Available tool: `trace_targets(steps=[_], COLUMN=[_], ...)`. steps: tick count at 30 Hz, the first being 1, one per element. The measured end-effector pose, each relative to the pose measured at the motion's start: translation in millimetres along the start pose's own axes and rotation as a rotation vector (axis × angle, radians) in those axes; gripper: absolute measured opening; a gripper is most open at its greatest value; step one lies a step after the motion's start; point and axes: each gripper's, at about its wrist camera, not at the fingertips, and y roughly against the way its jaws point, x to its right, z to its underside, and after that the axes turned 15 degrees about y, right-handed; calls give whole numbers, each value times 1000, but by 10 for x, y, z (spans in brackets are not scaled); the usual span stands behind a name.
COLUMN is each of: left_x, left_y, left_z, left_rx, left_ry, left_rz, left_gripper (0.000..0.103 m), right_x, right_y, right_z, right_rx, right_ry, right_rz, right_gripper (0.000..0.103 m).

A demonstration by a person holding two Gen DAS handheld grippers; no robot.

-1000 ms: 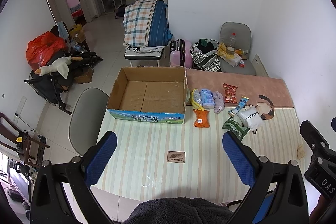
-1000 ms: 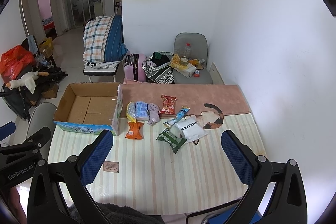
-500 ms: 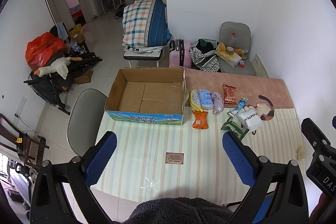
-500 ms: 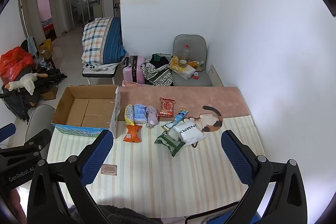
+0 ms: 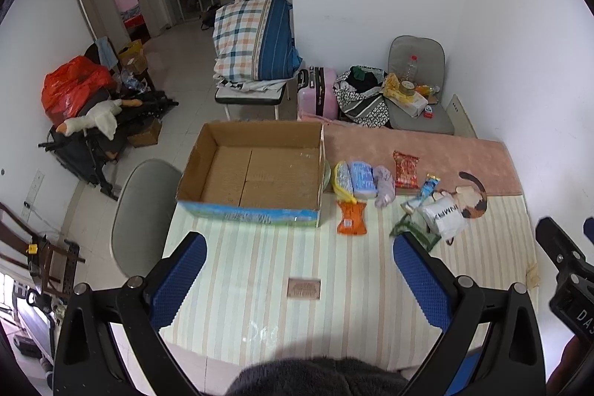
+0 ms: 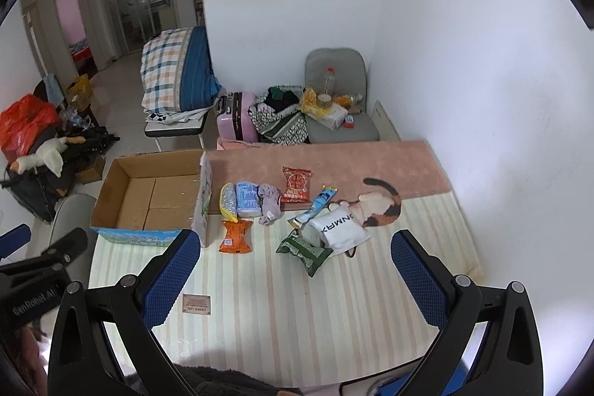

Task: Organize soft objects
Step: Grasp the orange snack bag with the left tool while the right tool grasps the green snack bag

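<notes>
An empty cardboard box (image 5: pixel 256 173) (image 6: pixel 148 195) stands at the table's far left. Right of it lie soft packets: a yellow pack (image 5: pixel 343 179), a blue pack (image 5: pixel 362 174), a lilac cloth (image 5: pixel 384 184), a red snack bag (image 5: pixel 405 169), an orange packet (image 5: pixel 351 218) (image 6: pixel 234 235), a green packet (image 6: pixel 306 251), a blue stick pack (image 6: pixel 315 206) and a white pouch (image 5: pixel 443 218) (image 6: pixel 339 229). My left gripper (image 5: pixel 300 270) and right gripper (image 6: pixel 293 270) are both open and empty, held above the table's near side.
A striped cloth (image 5: pixel 334 303) covers the table, with a pink cat rug (image 5: pixel 445 154) at the back and a small brown card (image 5: pixel 304 288) near the front. A grey chair (image 5: pixel 144 210) stands left of the table. A wall is close on the right.
Both grippers have moved slightly forward and lower toward the table. The objects have not moved.
</notes>
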Motion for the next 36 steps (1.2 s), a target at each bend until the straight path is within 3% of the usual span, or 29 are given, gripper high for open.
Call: trace_targets(steps=[2, 5, 11, 14, 19, 22, 24, 25, 28, 31, 34, 36], left_x=[86, 301, 796, 980, 1044, 1075, 1155, 1192, 1299, 1367, 1373, 1375], left_y=[-202, -734, -2115, -2747, -3413, -3699, -3880, -3965, -4183, -4427, -4644, -4761], left_z=[-106, -302, -407, -271, -8, 115, 197, 222, 290, 366, 439, 488], left_rx=[6, -58, -323, -452, -568, -621, -659, -673, -709, -753, -783, -799], left_ry=[-11, -50, -151, -197, -211, -208, -218, -220, -213, -207, -198, -199], left_rz=[-3, -10, -6, -43, -117, -136, -142, -145, -144, -167, -203, -224], left_gripper=[103, 103, 103, 95, 72, 67, 67, 67, 67, 67, 67, 67], right_x=[181, 437, 758, 562, 79, -104, -189, -190, 9, 146, 141, 136], right_y=[-271, -868, -2491, -3294, -4318, -4672, -4843, -4911, -4992, -5027, -5108, -5198], right_z=[-40, -87, 152, 274, 534, 691, 816, 891, 1064, 1232, 1355, 1435], right_rx=[-33, -137, -368, -470, -602, -669, -712, -740, -798, -816, -821, -835], right_ry=[-28, -64, -139, -10, 234, 304, 325, 312, 90, -102, -154, -186], right_rz=[-10, 2, -165, -264, -339, -360, -363, -349, -407, -472, -450, -447], right_gripper=[103, 103, 103, 103, 103, 97, 81, 57, 45, 44, 54, 54])
